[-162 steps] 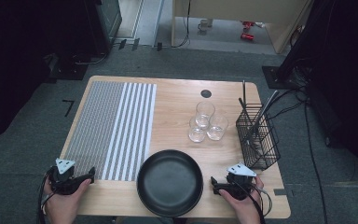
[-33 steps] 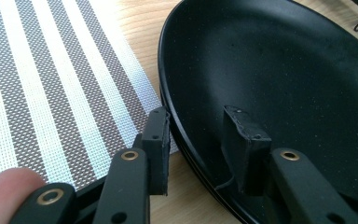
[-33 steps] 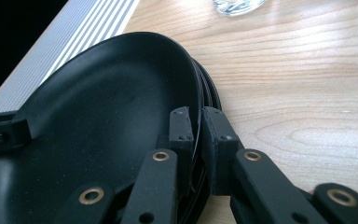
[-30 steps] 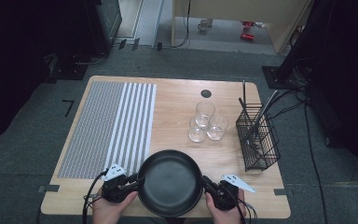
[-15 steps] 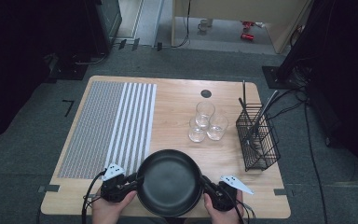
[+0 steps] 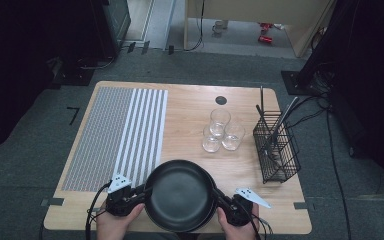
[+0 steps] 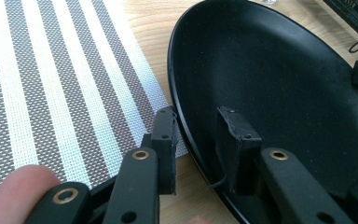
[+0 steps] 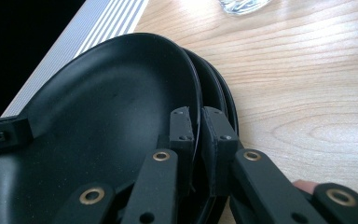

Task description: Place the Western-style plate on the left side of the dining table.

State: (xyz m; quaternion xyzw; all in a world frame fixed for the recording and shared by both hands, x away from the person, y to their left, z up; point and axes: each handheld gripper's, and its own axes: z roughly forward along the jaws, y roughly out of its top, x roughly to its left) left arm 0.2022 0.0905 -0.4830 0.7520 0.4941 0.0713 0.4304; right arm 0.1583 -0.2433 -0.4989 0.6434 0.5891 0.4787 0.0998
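Right tool [image 8: 196, 140] is nearly closed, pinching the top black plate's [image 6: 180, 192] rim. Left tool [image 7: 200, 135] straddles the opposite rim, jaws partly open, not yet clamped.

a lab or recording studio, not a home: a lone wooden desk [image 6: 190, 107] stands on grey carpet [image 6: 40, 135] among dark equipment stands [image 6: 325, 55] and loose cables [image 6: 332, 150], with tableware laid out like props: striped placemat [image 6: 120, 135], glasses [image 6: 221, 131], wire basket [image 6: 276, 147].

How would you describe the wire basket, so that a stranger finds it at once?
Look at the wooden table and go to its right edge. There, right of three clear glasses, stands the black wire basket. It alone is made of mesh, and thin utensils stick out of it.
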